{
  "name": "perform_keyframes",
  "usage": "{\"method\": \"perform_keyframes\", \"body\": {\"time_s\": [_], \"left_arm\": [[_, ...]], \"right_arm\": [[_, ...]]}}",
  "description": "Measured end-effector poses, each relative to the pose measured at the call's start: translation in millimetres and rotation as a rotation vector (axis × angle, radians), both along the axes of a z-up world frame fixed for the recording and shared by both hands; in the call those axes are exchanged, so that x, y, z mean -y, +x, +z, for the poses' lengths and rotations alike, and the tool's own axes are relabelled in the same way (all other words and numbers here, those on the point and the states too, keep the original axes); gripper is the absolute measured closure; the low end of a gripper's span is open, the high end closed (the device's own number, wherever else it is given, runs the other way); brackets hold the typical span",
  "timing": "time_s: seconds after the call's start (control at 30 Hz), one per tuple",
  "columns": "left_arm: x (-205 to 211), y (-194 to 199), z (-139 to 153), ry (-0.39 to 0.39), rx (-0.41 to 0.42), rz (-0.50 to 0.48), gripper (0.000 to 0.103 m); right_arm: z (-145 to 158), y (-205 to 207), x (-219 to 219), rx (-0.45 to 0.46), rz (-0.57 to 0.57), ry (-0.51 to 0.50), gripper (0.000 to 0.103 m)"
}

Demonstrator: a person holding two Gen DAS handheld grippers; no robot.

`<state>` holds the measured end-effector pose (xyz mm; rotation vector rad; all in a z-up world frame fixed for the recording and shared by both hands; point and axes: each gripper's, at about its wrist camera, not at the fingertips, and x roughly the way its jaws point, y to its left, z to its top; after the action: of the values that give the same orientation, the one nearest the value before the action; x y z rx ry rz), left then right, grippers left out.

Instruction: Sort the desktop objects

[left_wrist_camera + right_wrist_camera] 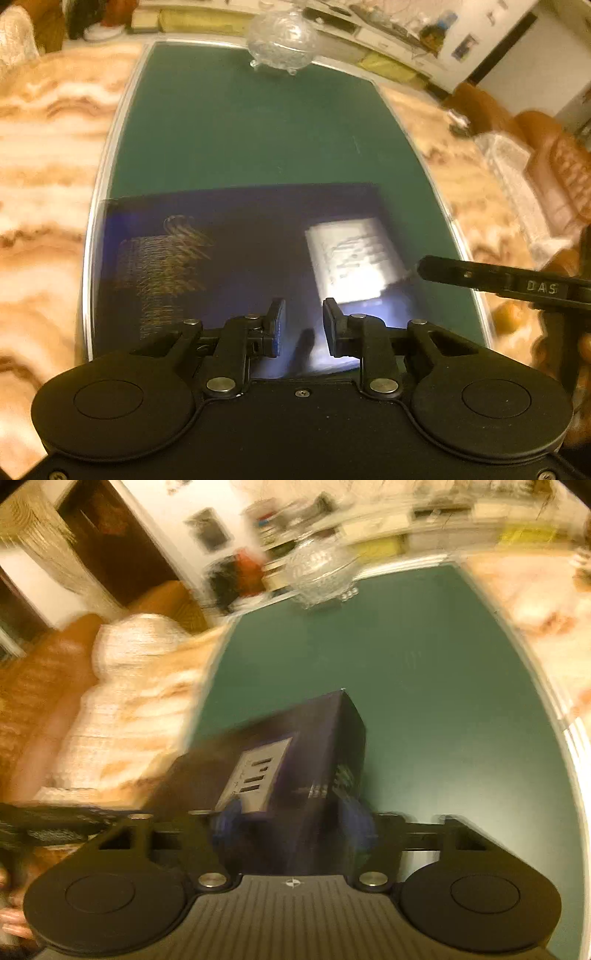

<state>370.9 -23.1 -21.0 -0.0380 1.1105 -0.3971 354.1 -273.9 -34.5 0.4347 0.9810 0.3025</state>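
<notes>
A dark blue box [240, 258] with a white label and gold print lies on the green mat [240, 129], at its near end. My left gripper [303, 328] hovers just above the box's near edge, its jaws a narrow gap apart and empty. My right gripper [291, 819] is shut on the same dark blue box [295, 757], one finger on each side; the view is blurred. One right finger [498, 280] reaches the box's right edge in the left wrist view.
A clear glass footed bowl [282, 40] stands at the far edge of the mat; it also shows in the right wrist view [317, 572]. The marbled orange tabletop [48, 166] surrounds the mat. Brown chairs [554, 166] stand to the right.
</notes>
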Motion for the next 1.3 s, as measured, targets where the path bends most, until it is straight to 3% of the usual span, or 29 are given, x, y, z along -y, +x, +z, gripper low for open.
{"method": "perform_keyframes", "body": {"time_s": [0.03,0.07,0.1,0.13,0.2,0.23,0.27,0.37,0.47,0.63,0.77,0.97,1.13,1.3], "left_arm": [[14.1,-9.8,2.6,0.101,0.043,0.005,0.079],[25.6,-18.0,4.2,0.139,0.057,-0.016,0.078],[30.1,-23.2,7.0,0.116,0.050,-0.038,0.077],[28.8,-26.5,11.5,0.109,0.061,-0.037,0.072],[19.0,-30.9,20.3,0.145,0.112,-0.015,0.054],[11.0,-32.2,24.4,0.182,0.148,0.004,0.039],[0.9,-31.6,26.0,0.212,0.171,0.021,0.031],[-46.9,-18.5,19.1,0.289,0.163,0.123,0.030],[-102.7,-3.1,-1.1,0.315,0.104,0.244,0.026],[-164.9,15.0,-36.5,0.215,0.000,0.355,0.026],[-179.1,21.5,-62.0,0.162,-0.034,0.344,0.025],[-182.8,17.1,-74.3,0.057,-0.036,0.309,0.023],[-166.2,16.2,-78.3,0.083,-0.017,0.265,0.022],[-163.2,9.2,-73.5,0.082,-0.017,0.277,0.023]], "right_arm": [[4.2,-9.5,-12.1,0.009,-0.010,-0.061,0.060],[8.3,-19.0,-24.1,0.018,-0.021,-0.122,0.060],[10.9,-26.8,-33.0,0.024,-0.031,-0.165,0.059],[11.6,-32.6,-38.3,0.026,-0.040,-0.187,0.046],[12.7,-42.1,-40.9,0.048,-0.069,-0.231,0.021],[11.9,-45.4,-39.3,0.054,-0.073,-0.232,0.017],[9.6,-47.6,-35.8,0.051,-0.064,-0.208,0.017],[-1.2,-46.6,-29.0,0.032,-0.031,-0.139,0.017],[-14.7,-37.9,-30.9,0.000,0.003,-0.070,0.017],[-43.0,-15.7,-60.1,-0.054,0.042,-0.012,0.014],[-63.7,3.2,-89.0,-0.100,0.041,-0.029,0.014],[-85.1,9.1,-102.2,-0.139,0.050,0.013,0.014],[-94.2,9.5,-113.9,-0.153,0.065,-0.004,0.011],[-90.0,4.6,-118.6,-0.136,0.055,-0.041,0.017]]}}
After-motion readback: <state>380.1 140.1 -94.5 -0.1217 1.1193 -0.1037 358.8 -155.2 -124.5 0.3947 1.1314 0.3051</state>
